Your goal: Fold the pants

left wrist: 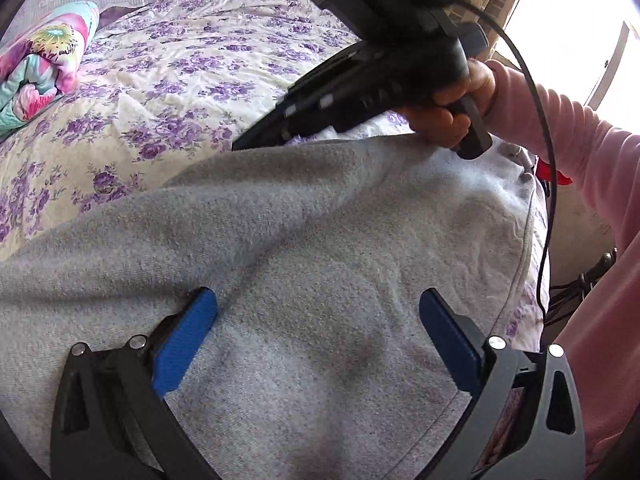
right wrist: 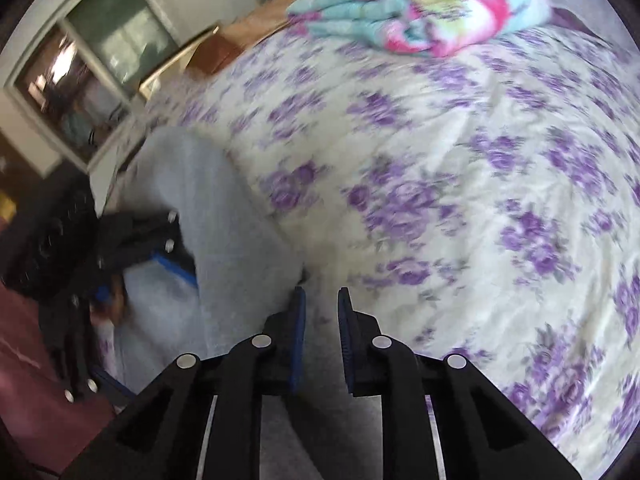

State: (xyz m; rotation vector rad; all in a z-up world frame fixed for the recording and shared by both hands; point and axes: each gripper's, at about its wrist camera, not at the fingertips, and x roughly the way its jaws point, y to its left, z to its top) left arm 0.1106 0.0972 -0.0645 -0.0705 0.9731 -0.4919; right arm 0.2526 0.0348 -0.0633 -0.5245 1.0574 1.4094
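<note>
Directly below left hand-held gripper [left wrist: 318, 304]: grey pants [left wrist: 280, 240], flat.

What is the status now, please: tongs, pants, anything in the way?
Left tongs open over grey pants, gripping nothing. Right tongs nearly closed, a gap showing, nothing seen between. Pants spread on floral bedspread. Folded colourful blanket far off, not blocking.

Pants [left wrist: 280, 240]: plain light grey, fleecy, no pattern. Bed cover [left wrist: 180, 60]: cream ground printed with purple rose clusters and muted green leaves. Folded quilt [right wrist: 424, 12]: pale turquoise with large pink flowers, yellow-green centres. Left tongs [left wrist: 318, 300]: black frame, blue pads, silver rivets. Right tongs [right wrist: 321, 304]: same black, blue and silver. Sleeve [left wrist: 580, 152]: pink.
</note>
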